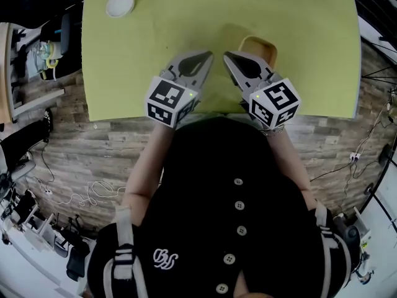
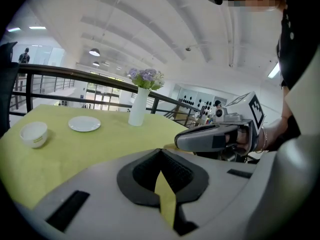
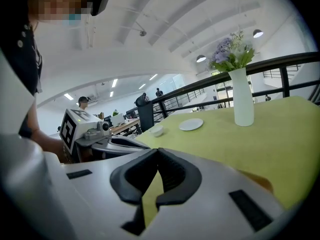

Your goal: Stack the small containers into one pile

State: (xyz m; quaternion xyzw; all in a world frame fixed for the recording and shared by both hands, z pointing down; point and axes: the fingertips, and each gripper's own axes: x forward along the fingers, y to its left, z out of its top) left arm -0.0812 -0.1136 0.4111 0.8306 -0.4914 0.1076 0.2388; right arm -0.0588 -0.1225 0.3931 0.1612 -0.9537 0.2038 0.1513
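– Black shirt (image 1: 211,166) fills the foreground. And the hands?
– Both forearms reach forward side by side. Left gripper (image 1: 205,56) and right gripper (image 1: 228,56) angle tip toward tip over the near edge of the green table (image 1: 298,36), jaws closed on nothing.
– Containers?
– White bowl (image 1: 120,4) near the far left corner; tan container (image 1: 263,45) just behind the right gripper.

One bowl (image 2: 34,134), one saucer (image 2: 84,123), one vase (image 2: 138,106), one tan container (image 1: 263,46).

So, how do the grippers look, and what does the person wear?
The left gripper and right gripper are grey shells with black pads on the jaws. Each carries a white cube with black square markers. The person wears a black buttoned top.
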